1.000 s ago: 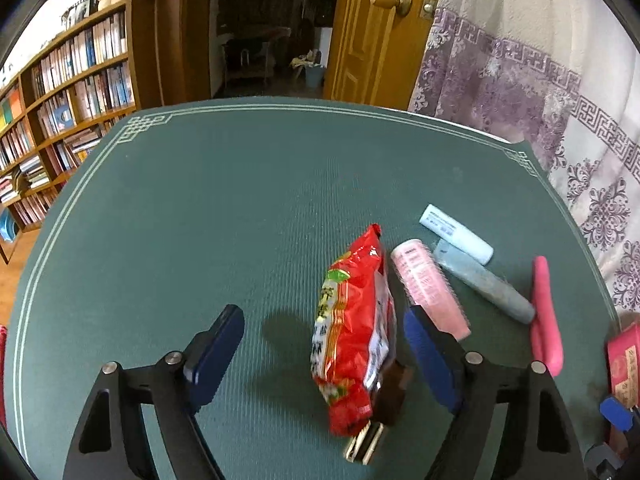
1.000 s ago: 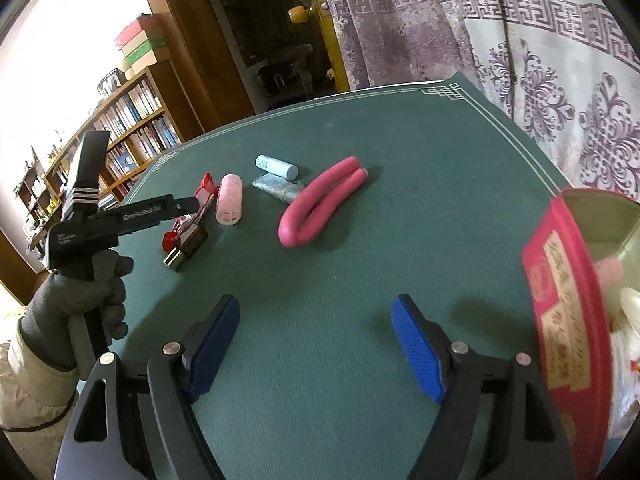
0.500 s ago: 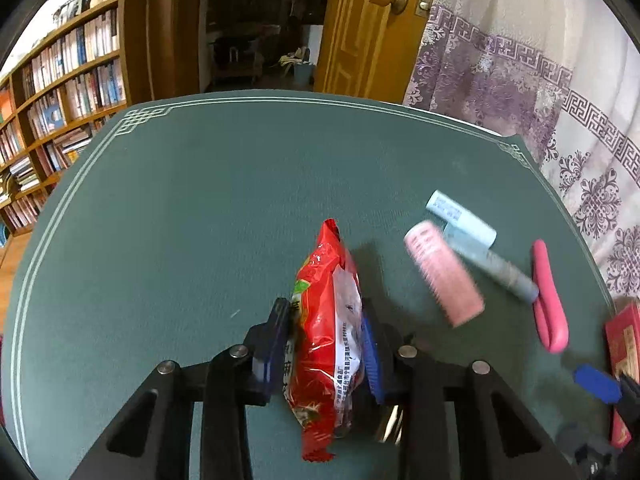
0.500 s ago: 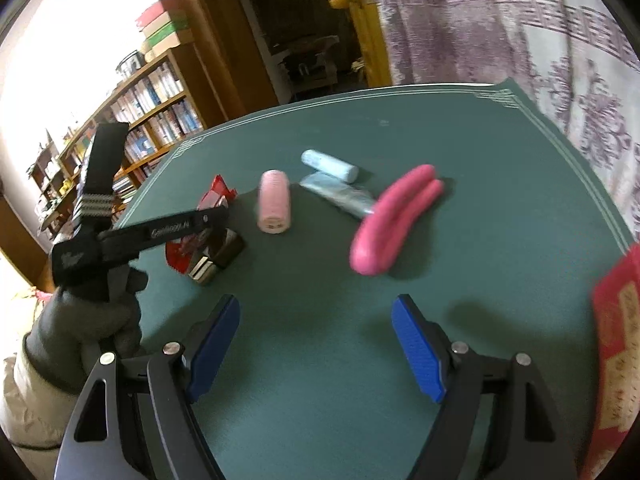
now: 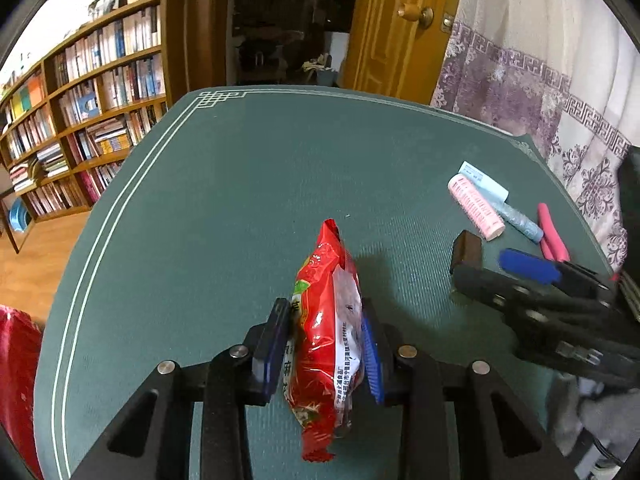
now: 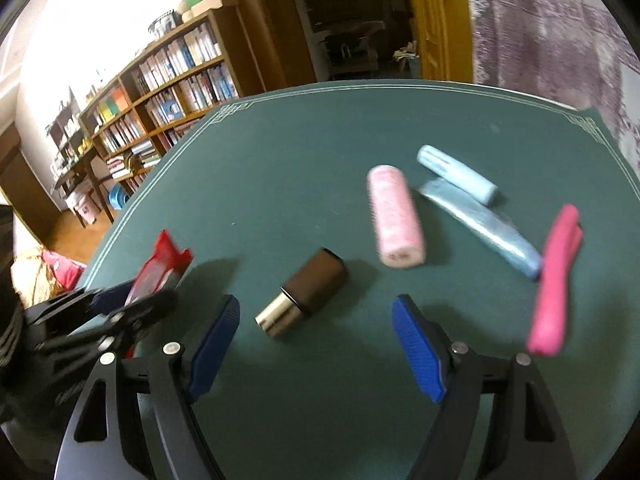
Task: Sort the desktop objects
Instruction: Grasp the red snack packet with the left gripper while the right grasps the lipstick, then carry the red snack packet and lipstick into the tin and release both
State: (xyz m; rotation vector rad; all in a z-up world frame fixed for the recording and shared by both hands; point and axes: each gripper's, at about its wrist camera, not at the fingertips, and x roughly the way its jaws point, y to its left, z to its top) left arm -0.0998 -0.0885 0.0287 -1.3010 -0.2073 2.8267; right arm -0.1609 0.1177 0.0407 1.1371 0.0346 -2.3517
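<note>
We have the red snack packet (image 5: 328,332) pinched in the left tongs (image 5: 326,350), blue pads pressed on both flat sides, packet standing on edge with its tail hanging below the pads. It looks lifted off the green counter (image 5: 224,208), shadow falling to its right, though we can't be sure it is fully clear. So the step in hand: packet grasped, carry it to wherever snacks go. No bin or tray for it shows in either view, so we can't say where that is. Next move, as we judge it: keep the squeeze steady, the film is slippery and crushable, then move it away from the other items.

Right tongs (image 6: 316,344) are spread wide, holding nothing, touching nothing. They hover low over the counter, aimed at the brown lipstick tube (image 6: 304,294) lying on its side just ahead of the gap, gold end toward us. Likely the next pick: close across the tube's body, since it can roll.

Further out: pink hair roller (image 6: 396,216) lying apart from the tube, then the pale blue glittery tube (image 6: 480,224) and the light blue stick (image 6: 456,174) touching or nearly so. The pink bendy roller (image 6: 556,280) lies folded at the right. The right view is motion-blurred, so fine contact is hard to tell.
</note>
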